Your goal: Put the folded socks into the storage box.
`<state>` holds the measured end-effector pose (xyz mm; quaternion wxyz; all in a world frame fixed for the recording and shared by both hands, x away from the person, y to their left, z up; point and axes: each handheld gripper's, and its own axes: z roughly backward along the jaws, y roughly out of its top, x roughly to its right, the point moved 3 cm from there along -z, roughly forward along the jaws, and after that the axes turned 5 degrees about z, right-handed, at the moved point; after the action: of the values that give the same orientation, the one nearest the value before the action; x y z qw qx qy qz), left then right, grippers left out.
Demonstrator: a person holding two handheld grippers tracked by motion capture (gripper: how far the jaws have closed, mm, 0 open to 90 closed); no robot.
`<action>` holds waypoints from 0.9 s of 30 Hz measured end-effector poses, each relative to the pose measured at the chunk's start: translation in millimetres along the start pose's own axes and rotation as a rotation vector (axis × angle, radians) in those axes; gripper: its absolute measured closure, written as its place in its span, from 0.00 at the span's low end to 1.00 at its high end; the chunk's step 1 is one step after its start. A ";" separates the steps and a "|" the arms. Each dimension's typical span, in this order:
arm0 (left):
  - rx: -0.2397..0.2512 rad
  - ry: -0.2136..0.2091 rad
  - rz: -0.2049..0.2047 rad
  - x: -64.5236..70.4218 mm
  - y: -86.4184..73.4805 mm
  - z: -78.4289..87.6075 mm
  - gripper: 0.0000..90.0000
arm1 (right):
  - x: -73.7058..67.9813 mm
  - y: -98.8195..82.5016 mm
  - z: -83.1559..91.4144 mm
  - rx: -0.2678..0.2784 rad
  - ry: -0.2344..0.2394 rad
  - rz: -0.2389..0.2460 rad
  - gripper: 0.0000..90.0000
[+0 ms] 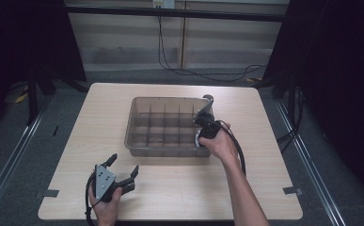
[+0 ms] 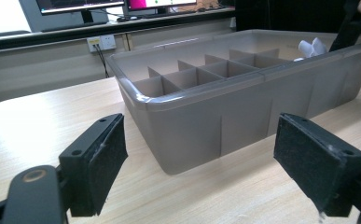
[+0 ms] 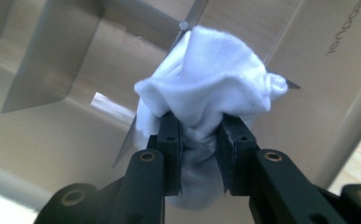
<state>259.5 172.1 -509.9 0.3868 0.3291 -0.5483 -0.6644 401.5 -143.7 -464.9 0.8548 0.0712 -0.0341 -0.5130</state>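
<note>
A grey see-through bin [image 1: 131, 123] with several divided compartments stands in the middle of the wooden table. My right gripper [image 1: 203, 126] points down into the bin's right end, above the compartments there. In the right gripper view its jaws [image 3: 200, 135] are shut on a bunched white cloth [image 3: 211, 88], which hangs over a divider inside the bin [image 3: 52, 56]. My left gripper [image 1: 124, 163] rests near the table's front left edge, open and with nothing in it. In the left gripper view its pads [image 2: 199, 158] stand wide apart, facing the bin's near wall [image 2: 206, 126], and the white cloth [image 2: 311, 46] shows above the far rim.
Bare wooden table [image 1: 170, 188] lies between the bin and the front edge, and on both sides of the bin. Cables [image 1: 189, 70] run along the floor behind the table. Dark stands and rails flank it on either side.
</note>
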 end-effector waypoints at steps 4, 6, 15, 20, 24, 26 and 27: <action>-0.002 -0.001 -0.004 0.1 0.0 0.0 0.19 | -0.1 -0.9 9.2 0.018 -0.011 0.000 0.70; -0.002 -0.003 -0.001 0.4 0.0 -0.4 0.19 | 1.3 -1.9 12.3 0.030 0.007 -0.002 0.69; -0.002 0.000 -0.001 0.4 0.1 -0.8 0.19 | 5.6 -3.7 32.1 0.140 0.046 -0.018 0.53; -0.005 -0.002 -0.001 0.4 0.0 -0.9 0.19 | 6.8 -5.9 35.7 0.207 0.075 -0.011 0.42; -0.004 -0.002 -0.001 0.5 0.1 -1.0 0.19 | 7.0 -8.7 35.1 0.266 0.077 -0.007 0.35; -0.009 -0.003 -0.001 -0.1 0.1 -0.9 0.19 | 8.6 -9.9 35.1 0.312 0.067 0.004 0.32; -0.011 -0.003 -0.001 -0.2 0.1 -0.9 0.19 | 9.1 -10.6 35.8 0.332 0.066 0.003 0.29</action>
<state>260.5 171.9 -510.0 0.3874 0.3263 -0.5451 -0.6680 391.9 -159.8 -431.4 0.8326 0.2279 -0.0904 -0.4966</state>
